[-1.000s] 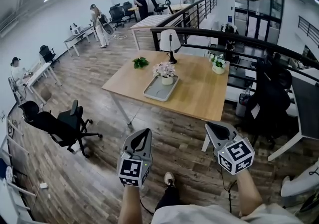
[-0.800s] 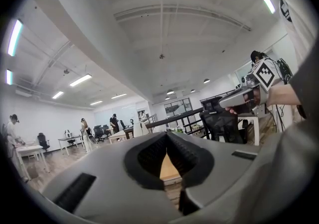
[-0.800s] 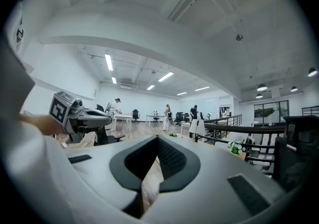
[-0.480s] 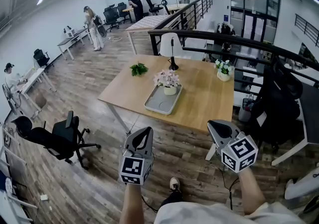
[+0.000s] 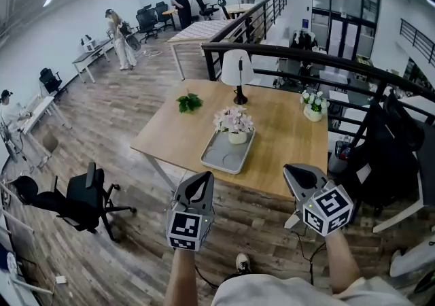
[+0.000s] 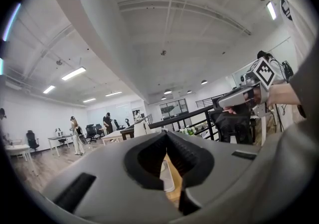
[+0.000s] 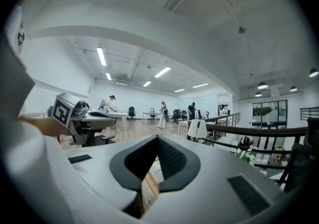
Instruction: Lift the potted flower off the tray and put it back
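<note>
In the head view the potted flower (image 5: 234,123), pink and white blooms in a pale pot, stands on the far end of a grey tray (image 5: 224,156) on a wooden table (image 5: 173,131). Both grippers hang in front of the table's near edge, above the floor and well short of the tray. My left gripper (image 5: 203,177) is shut with nothing between its jaws, and so is my right gripper (image 5: 294,171). In the left gripper view the shut left gripper (image 6: 166,134) points level at the table. The right gripper view shows the shut right gripper (image 7: 157,139) doing the same.
On the table also stand a white lamp (image 5: 238,70), a small green plant (image 5: 189,102) and a second flower pot (image 5: 313,105). A black railing (image 5: 326,60) runs behind it. A black office chair (image 5: 81,196) is at left, and dark chairs (image 5: 387,148) at right. People stand far back.
The table, tray and flower have come nearer and lower in the head view. Both grippers have moved forward with the person, side by side, still shut.
</note>
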`<state>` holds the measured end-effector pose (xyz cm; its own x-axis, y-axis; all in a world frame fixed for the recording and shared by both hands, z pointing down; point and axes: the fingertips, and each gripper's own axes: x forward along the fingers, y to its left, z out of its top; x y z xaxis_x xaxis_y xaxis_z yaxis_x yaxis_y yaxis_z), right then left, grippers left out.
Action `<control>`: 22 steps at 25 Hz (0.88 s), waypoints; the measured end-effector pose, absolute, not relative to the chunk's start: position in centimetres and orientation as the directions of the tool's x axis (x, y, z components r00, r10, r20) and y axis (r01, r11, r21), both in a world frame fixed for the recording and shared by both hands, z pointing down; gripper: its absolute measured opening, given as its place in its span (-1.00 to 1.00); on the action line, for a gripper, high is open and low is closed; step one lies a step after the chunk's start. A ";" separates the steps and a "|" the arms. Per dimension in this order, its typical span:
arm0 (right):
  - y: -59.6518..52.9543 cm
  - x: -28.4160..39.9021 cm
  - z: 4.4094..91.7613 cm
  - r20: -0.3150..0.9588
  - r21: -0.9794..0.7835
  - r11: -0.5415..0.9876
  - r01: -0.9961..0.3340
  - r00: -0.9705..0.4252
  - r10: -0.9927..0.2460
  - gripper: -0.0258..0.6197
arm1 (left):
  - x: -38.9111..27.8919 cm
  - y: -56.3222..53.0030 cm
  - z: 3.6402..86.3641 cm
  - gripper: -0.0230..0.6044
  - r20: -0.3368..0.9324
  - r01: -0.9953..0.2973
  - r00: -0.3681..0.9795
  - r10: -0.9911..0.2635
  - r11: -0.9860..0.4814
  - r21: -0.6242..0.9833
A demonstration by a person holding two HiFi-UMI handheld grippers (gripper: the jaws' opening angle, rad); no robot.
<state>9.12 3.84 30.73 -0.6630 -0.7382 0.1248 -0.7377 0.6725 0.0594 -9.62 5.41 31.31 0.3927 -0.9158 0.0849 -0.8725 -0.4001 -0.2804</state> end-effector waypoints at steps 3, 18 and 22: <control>1.7 8.4 31.0 0.127 0.059 0.652 -0.756 -0.642 -0.756 -0.85 | -10.3 3.5 31.7 -0.91 0.093 -0.867 0.405 -0.910 -0.414 -0.276; -4.4 5.7 33.5 0.183 0.064 0.606 -0.793 -0.587 -0.788 -0.85 | -13.6 -3.6 33.9 -0.91 0.129 -0.854 0.442 -0.888 -0.461 -0.242; -4.8 6.5 34.5 0.206 0.094 0.578 -0.811 -0.552 -0.808 -0.85 | -13.7 -4.6 34.4 -0.91 0.138 -0.846 0.457 -0.879 -0.477 -0.237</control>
<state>6.51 -4.82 34.49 -0.5517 -0.8081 0.2064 -0.8109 0.5776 0.0937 -13.74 -4.55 34.44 0.4568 -0.8788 0.1379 -0.8463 -0.4771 -0.2371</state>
